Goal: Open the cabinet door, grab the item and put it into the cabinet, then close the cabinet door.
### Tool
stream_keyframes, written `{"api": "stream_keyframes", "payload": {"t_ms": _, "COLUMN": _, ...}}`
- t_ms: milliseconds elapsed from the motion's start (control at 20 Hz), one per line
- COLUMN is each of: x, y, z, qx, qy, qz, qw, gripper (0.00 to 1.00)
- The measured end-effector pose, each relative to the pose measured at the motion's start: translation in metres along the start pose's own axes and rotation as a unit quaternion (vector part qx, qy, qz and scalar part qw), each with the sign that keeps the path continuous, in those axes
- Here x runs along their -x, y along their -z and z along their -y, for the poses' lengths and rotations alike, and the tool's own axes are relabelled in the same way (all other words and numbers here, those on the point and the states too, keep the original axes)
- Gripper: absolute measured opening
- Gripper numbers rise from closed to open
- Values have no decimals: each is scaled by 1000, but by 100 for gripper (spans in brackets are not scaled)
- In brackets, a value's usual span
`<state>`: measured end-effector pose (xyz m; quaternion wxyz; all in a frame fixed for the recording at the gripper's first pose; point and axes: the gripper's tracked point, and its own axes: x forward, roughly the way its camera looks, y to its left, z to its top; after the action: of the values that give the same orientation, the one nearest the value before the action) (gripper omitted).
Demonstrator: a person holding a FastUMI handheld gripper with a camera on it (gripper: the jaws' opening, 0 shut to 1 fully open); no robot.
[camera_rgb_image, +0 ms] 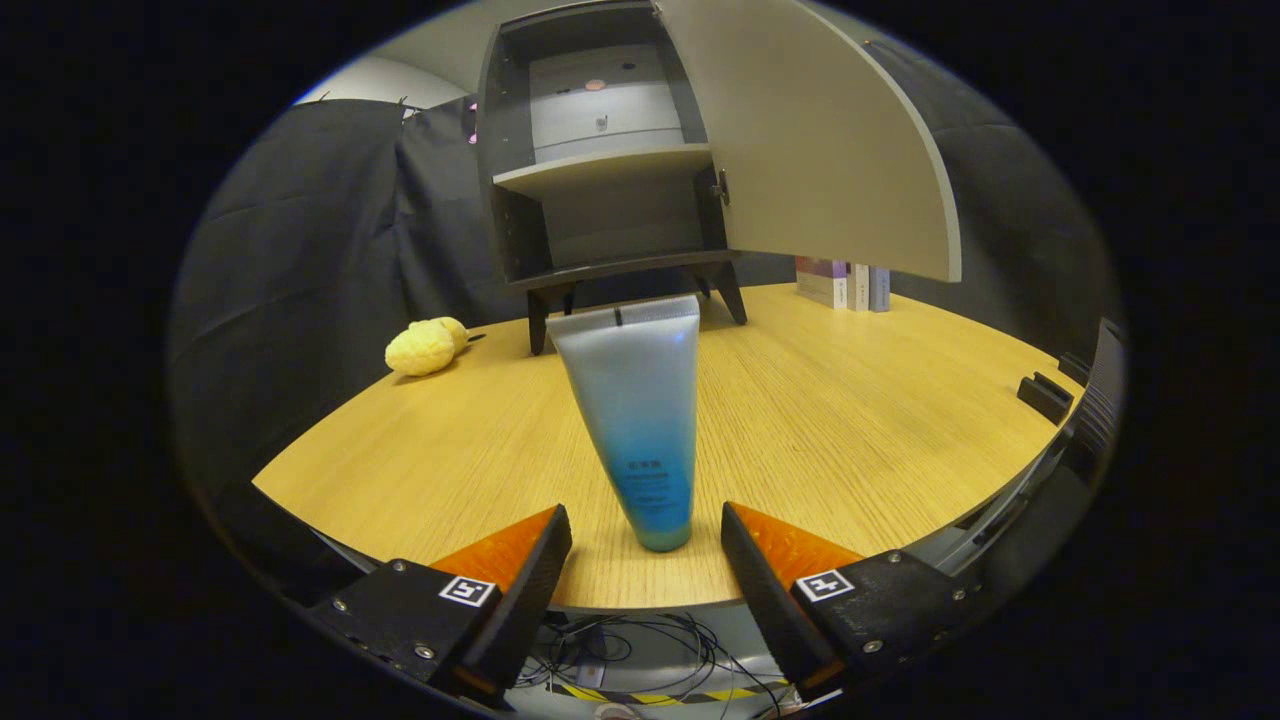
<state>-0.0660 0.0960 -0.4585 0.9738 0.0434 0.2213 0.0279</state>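
A blue-and-grey squeeze tube (640,420) stands on its cap on the wooden table (850,420), right between the tips of my gripper (647,522). The fingers are open, one on each side of the tube's lower end, with a gap to it on both sides. Beyond the tube stands a small dark grey cabinet (600,160) on short legs. Its pale door (820,140) is swung wide open to the right, showing an inner shelf (600,168) and a bare lower compartment.
A yellow lumpy toy (428,346) lies on the table left of the cabinet. Several books (845,284) stand behind the open door on the right. Dark brackets (1045,395) sit at the table's right edge. Cables lie on the floor below the near edge.
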Motion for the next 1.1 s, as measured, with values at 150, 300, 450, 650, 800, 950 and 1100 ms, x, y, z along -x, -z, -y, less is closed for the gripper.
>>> {"api": "stream_keyframes", "payload": {"t_ms": 150, "x": -4, "y": -3, "z": 13, "qx": 56, "qy": 32, "qz": 4, "qw": 998, "gripper": 59}}
{"api": "stream_keyframes", "payload": {"t_ms": 300, "x": -2, "y": -3, "z": 14, "qx": 50, "qy": 31, "qz": -5, "qw": 998, "gripper": 43}}
{"api": "stream_keyframes", "payload": {"t_ms": 450, "x": 2, "y": -12, "z": 15, "qx": 41, "qy": 30, "qz": -7, "qw": 999, "gripper": 42}}
{"api": "stream_keyframes", "payload": {"t_ms": 650, "x": 10, "y": -47, "z": 22, "qx": 45, "qy": 30, "qz": -5, "qw": 999, "gripper": 42}}
{"api": "stream_keyframes", "payload": {"t_ms": 800, "x": 18, "y": -81, "z": 23, "qx": 41, "qy": 28, "qz": 2, "qw": 999, "gripper": 41}}
{"api": "stream_keyframes", "payload": {"t_ms": 950, "x": 26, "y": -117, "z": 16, "qx": 38, "qy": 15, "qz": -4, "qw": 999, "gripper": 41}}
{"api": "stream_keyframes", "payload": {"t_ms": 1100, "x": 31, "y": -167, "z": 7, "qx": 47, "qy": 10, "qz": 8, "qw": 999, "gripper": 41}}
